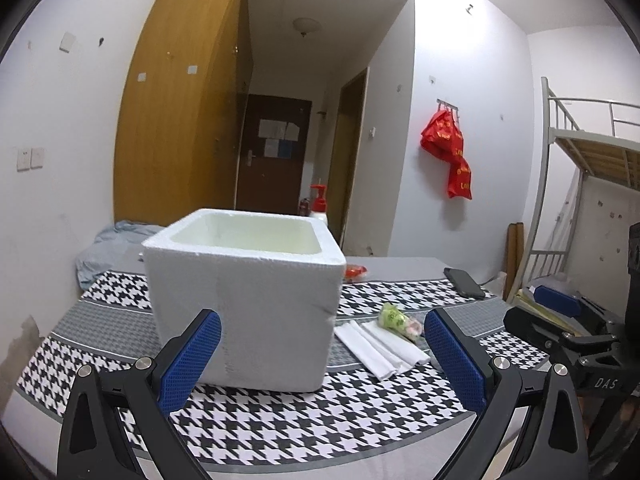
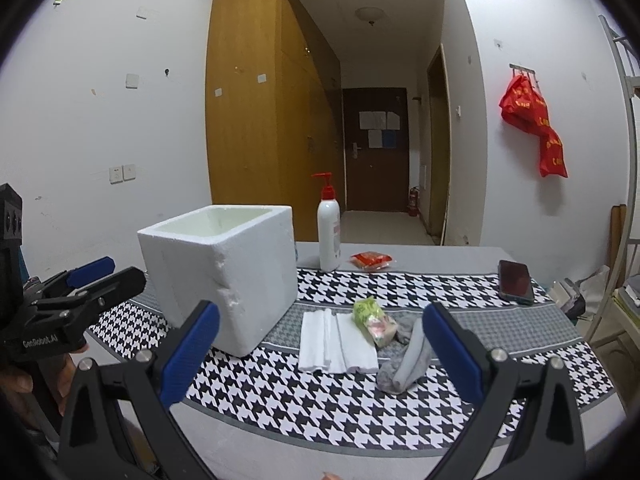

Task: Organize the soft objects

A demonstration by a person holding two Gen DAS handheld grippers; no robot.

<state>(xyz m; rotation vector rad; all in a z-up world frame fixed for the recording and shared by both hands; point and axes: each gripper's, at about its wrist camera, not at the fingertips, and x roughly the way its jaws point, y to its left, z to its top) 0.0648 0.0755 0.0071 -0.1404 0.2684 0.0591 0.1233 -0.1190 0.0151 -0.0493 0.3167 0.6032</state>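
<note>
Nearest to us, the left gripper point(image 1: 322, 354) has its blue-padded fingers point(image 1: 191, 360) spread wide and holds nothing; their tips frame the near wall of the white foam box point(image 1: 244, 300) without touching it. The right gripper point(image 2: 320, 350) is likewise spread and empty, hovering over the houndstooth cloth point(image 2: 328, 404) that covers the table. Each gripper shows at the edge of the other's view, partly cut off.

Just beyond the right gripper's fingers lies a grey sock point(image 2: 404, 354), folded over itself; in the left wrist view we cannot see it, since the right finger of that gripper covers the spot. Beside the sock, touching it, sits a crumpled green packet point(image 2: 370, 318), its printing too small to read. It rests on the edge of a folded white cloth point(image 2: 338, 342), which lies just right of the box. The box stands open; we cannot see its floor from either view.

Farther back are a dark phone point(image 2: 515, 281), a small red packet point(image 2: 370, 260) and a white pump bottle point(image 2: 329, 228), the bottle mostly hidden behind the box in the left view.
</note>
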